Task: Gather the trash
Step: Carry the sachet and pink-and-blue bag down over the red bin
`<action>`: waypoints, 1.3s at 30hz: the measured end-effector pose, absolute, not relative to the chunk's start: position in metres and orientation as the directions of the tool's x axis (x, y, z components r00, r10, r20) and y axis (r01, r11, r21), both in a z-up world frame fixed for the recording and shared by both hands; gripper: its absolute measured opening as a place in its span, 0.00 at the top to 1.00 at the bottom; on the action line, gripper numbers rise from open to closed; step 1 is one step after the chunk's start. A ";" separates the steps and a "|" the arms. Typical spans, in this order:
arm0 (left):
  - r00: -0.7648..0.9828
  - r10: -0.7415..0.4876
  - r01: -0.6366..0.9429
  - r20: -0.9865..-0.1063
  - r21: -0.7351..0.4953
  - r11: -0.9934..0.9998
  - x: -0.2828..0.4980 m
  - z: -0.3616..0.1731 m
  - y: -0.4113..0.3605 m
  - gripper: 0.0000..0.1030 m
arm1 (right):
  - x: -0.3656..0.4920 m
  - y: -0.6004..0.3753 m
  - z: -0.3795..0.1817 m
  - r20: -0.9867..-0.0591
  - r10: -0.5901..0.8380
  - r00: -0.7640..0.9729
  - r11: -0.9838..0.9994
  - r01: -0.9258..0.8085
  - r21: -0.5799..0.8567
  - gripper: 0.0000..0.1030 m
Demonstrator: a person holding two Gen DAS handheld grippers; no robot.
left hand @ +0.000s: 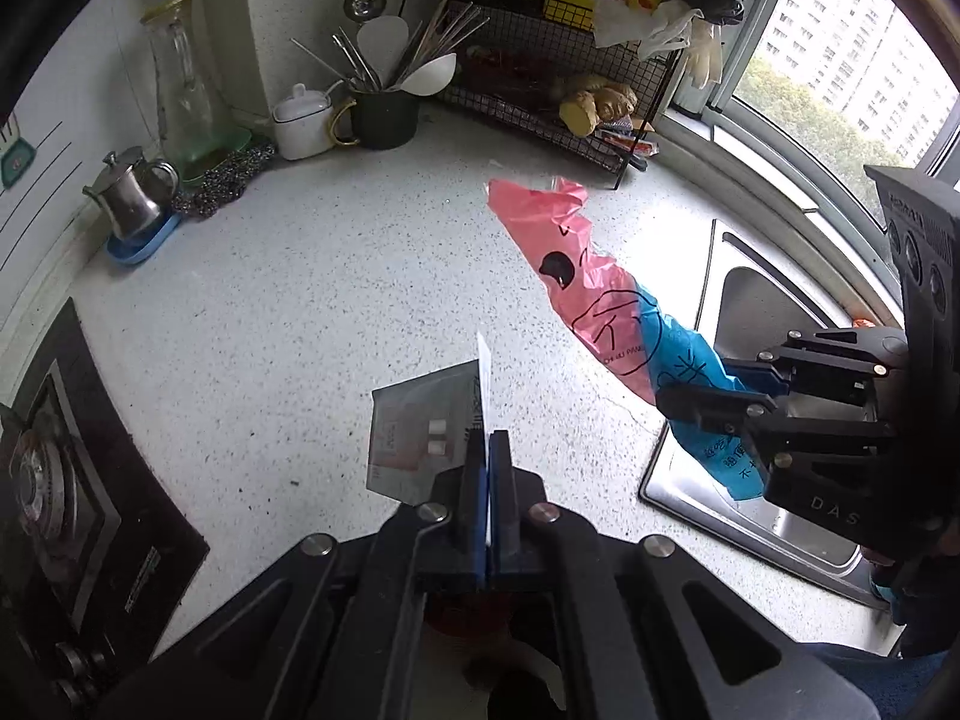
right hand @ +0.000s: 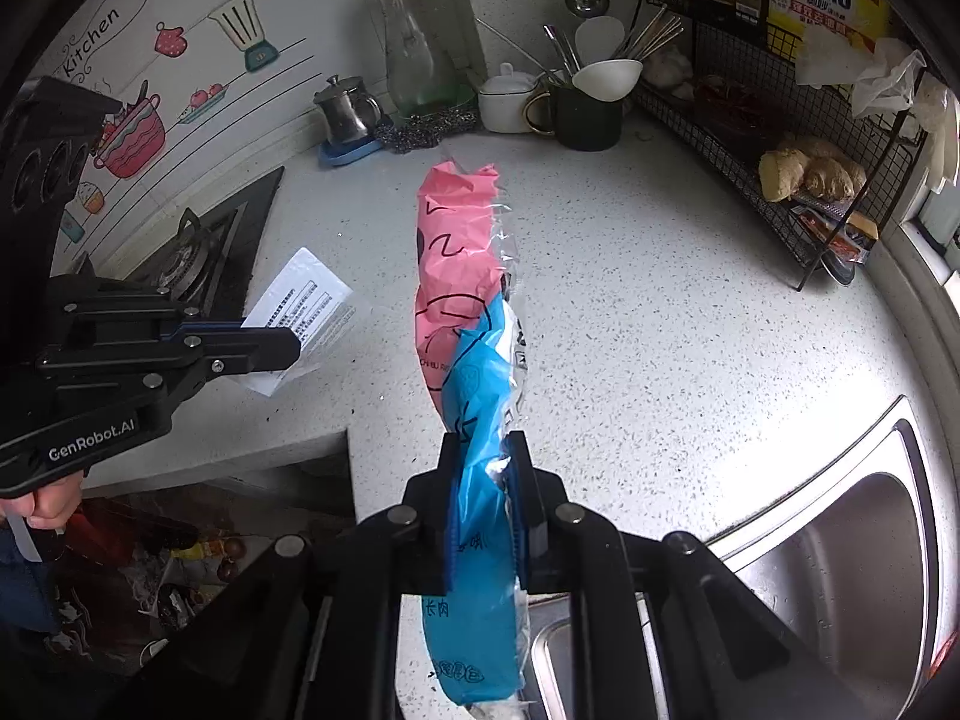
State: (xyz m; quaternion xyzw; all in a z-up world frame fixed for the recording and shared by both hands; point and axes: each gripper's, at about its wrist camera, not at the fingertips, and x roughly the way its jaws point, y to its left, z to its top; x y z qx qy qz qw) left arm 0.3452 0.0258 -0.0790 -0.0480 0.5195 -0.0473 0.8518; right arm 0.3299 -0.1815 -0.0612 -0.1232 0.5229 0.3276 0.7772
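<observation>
While left gripper [left hand: 487, 450] pinches flat packet [left hand: 414, 438], right gripper [right hand: 487, 456] clamps wrapper [right hand: 462, 276].

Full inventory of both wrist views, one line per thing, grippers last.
wrapper: 1, pink and blue, in the right gripper, above the counter
packet: 1, white with print, in the left gripper
counter: 1, white speckled
sink: 1, steel, right of counter
stove: 1, black, left of counter
wire rack: 1, black, back corner
ginger: several pieces, tan, on rack
mug: 1, dark, holds utensils
white pot: 1, beside mug
steel jug: 1, on blue dish
glass bottle: 1, clear, by wall
left gripper: shut on packet
right gripper: shut on wrapper
</observation>
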 end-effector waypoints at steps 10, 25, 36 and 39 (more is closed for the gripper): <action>0.485 -0.124 0.001 -0.866 -0.141 0.990 0.208 -0.066 0.031 1.00 | 0.222 -0.165 -0.042 -0.878 0.398 0.266 0.750 -0.645 0.144 0.88; 0.459 -0.125 -0.046 -0.880 -0.164 0.985 0.094 -0.090 0.045 1.00 | 0.118 -0.140 -0.056 -0.902 0.363 0.236 0.734 -0.668 0.120 0.88; 0.382 -0.164 -0.095 -0.909 -0.215 0.972 0.082 -0.144 0.046 1.00 | 0.109 -0.131 -0.096 -0.939 0.306 0.159 0.741 -0.659 0.130 0.88; 0.365 -0.176 -0.133 -0.914 -0.238 0.962 0.087 -0.168 0.049 1.00 | 0.111 -0.131 -0.117 -0.944 0.278 0.175 0.747 -0.658 0.098 0.88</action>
